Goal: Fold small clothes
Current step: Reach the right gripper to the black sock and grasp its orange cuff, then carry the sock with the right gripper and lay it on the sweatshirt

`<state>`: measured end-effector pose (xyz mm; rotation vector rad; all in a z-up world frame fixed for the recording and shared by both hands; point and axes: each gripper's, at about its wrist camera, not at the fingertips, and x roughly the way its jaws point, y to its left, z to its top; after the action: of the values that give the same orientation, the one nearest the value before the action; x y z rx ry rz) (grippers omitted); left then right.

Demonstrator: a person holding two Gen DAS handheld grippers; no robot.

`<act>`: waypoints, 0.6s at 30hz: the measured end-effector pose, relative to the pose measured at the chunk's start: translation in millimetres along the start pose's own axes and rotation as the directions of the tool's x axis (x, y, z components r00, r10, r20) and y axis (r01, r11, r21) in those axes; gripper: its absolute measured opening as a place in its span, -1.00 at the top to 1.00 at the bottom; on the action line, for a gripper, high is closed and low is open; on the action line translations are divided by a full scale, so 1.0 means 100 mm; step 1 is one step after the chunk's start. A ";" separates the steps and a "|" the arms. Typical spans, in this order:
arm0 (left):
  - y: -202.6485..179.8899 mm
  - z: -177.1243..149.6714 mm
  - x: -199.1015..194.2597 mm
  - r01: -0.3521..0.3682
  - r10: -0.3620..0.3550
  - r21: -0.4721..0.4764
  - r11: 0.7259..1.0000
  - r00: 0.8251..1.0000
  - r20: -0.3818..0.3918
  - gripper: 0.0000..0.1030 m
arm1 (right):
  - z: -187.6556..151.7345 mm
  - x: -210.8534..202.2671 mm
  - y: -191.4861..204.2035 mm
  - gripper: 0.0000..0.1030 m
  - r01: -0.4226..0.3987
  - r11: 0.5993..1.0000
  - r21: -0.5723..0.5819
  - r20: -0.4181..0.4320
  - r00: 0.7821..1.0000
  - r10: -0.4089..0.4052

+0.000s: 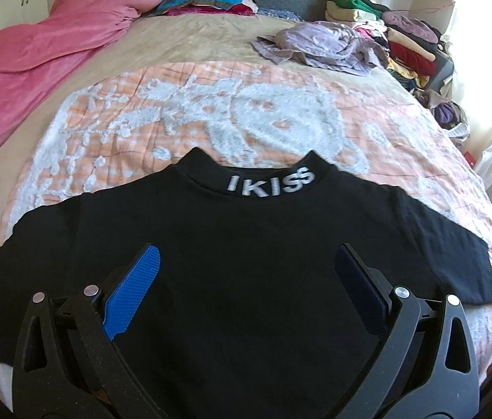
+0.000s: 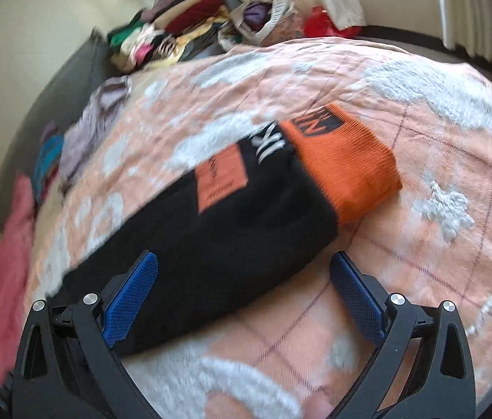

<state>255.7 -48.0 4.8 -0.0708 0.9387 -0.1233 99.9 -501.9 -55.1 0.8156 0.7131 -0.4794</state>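
Your black shirt (image 1: 246, 244) lies spread flat on the orange-and-white quilt (image 1: 211, 111), filling the lower half of the left wrist view, collar with its white lettering toward the centre of the frame and both sleeves out to the lower left and right edges. Your left tongs (image 1: 246, 276) are released, blades wide apart above the shirt's chest, holding nothing. Your right tongs (image 2: 244, 282) are likewise spread and empty; in the right wrist view they sit at the bottom of the frame over one black sleeve with its orange cuff (image 2: 347, 171), which runs toward the centre right. That view is smeared, so you cannot tell whether either blade touches the cloth.

No fold looks started yet, judging by how flat the garment lies.

The risks from here, as I judge them:
- The quilt is soft and tufted. If you pinch deep, you may catch the quilt along with the sleeve and drag the whole shirt out of square.
- The shirt is two layers. A shallow nip may lift only the top layer, so the fold comes up twisted.
- The thick cuff may slip from the blades if you grip it at its very edge.
- The black cloth hides its own seams and wrinkles, so a crooked fold line is easy to miss.
- The loose lilac garment (image 1: 319, 47) in the upper right, and the clothes pile (image 1: 406, 45) beyond it, lie well apart and should not interfere.
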 end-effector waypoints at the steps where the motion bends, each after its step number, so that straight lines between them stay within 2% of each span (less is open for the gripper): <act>1: 0.05 0.00 0.03 -0.007 0.007 -0.005 1.000 1.000 -0.005 -0.83 | 0.03 0.01 -0.02 -0.91 0.002 1.000 0.009 0.011 1.000 -0.002; 4: 0.18 -0.01 0.06 -0.020 0.019 -0.024 1.000 1.000 -0.011 -0.82 | 0.10 0.04 -0.06 -0.78 -0.004 0.999 0.052 0.037 0.999 0.003; 6: 0.24 -0.01 0.04 -0.030 0.030 -0.033 0.999 1.000 -0.008 -0.83 | 0.15 0.04 -0.11 -0.30 0.006 0.996 0.087 0.062 0.998 -0.011; 7: 0.27 0.00 0.02 -0.033 0.033 -0.036 0.999 0.999 -0.002 -0.83 | 0.17 0.04 -0.14 -0.14 0.011 0.995 0.101 0.076 0.997 -0.019; 8: 0.29 0.00 -0.02 -0.036 0.037 -0.035 0.999 0.999 0.009 -0.82 | 0.19 0.04 -0.18 0.16 0.005 0.993 0.116 0.085 0.996 -0.015; 9: 0.31 0.00 -0.03 -0.040 0.041 -0.034 0.999 0.999 0.016 -0.83 | 0.20 0.04 -0.20 0.34 -0.011 0.992 0.126 0.095 0.995 -0.001; 12: 0.39 0.01 -0.09 -0.040 0.042 -0.048 0.998 0.999 0.031 -0.83 | 0.22 -0.02 -0.20 0.63 -0.045 0.995 0.087 0.133 0.991 0.033; 18: 0.47 0.01 -0.15 -0.023 0.025 -0.058 0.998 0.999 0.039 -0.83 | 0.19 -0.27 0.02 0.74 -0.099 0.994 -0.039 0.219 0.970 0.106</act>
<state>251.3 0.7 11.7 -0.1149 0.9036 -0.0724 90.5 -512.6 -25.6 0.7553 0.4687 -0.4574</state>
